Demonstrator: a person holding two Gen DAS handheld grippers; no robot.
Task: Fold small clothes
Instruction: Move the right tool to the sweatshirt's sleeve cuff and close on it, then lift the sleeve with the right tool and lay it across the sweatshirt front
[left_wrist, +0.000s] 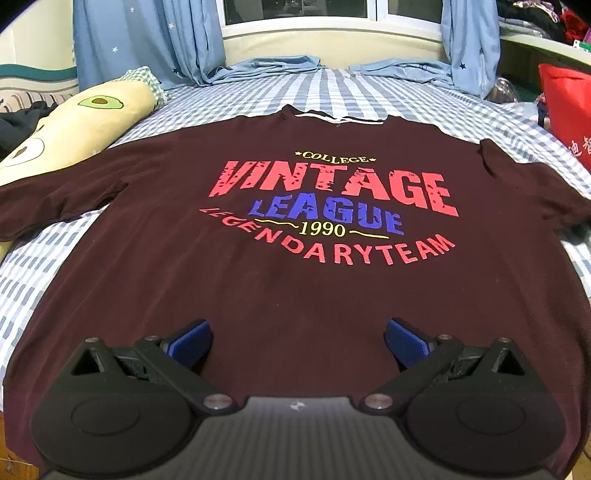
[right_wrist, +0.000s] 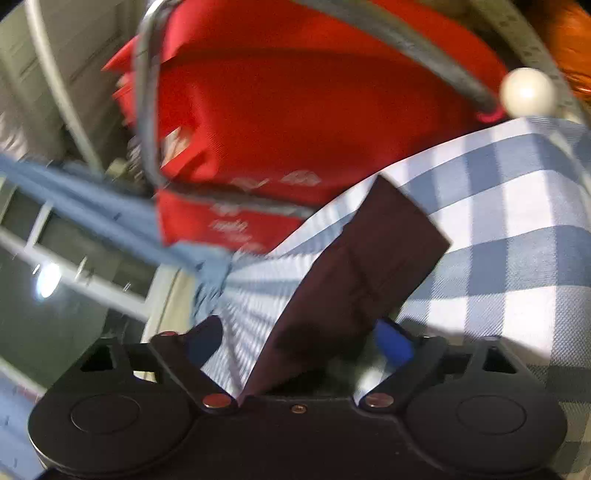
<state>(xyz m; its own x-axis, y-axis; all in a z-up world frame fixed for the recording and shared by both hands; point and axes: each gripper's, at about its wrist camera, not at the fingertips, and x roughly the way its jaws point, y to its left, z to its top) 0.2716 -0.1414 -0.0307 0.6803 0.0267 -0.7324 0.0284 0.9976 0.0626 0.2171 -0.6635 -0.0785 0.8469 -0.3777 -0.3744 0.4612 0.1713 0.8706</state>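
Left wrist view: left gripper (left_wrist: 297, 338) jaws spread wide above T-shirt (left_wrist: 258, 295); right gripper (right_wrist: 295, 341) jaws released around its sleeve (right_wrist: 354, 273).

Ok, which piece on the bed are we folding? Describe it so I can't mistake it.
Start at the bed with the blue-and-white checked sheet under the window. Spread flat across its middle, front up, lies the T-shirt, below the open left gripper. It is the only dark maroon piece, printed VINTAGE LEAGUE 1990, unlike the yellow avocado pillow to its left and the red bag on the right.
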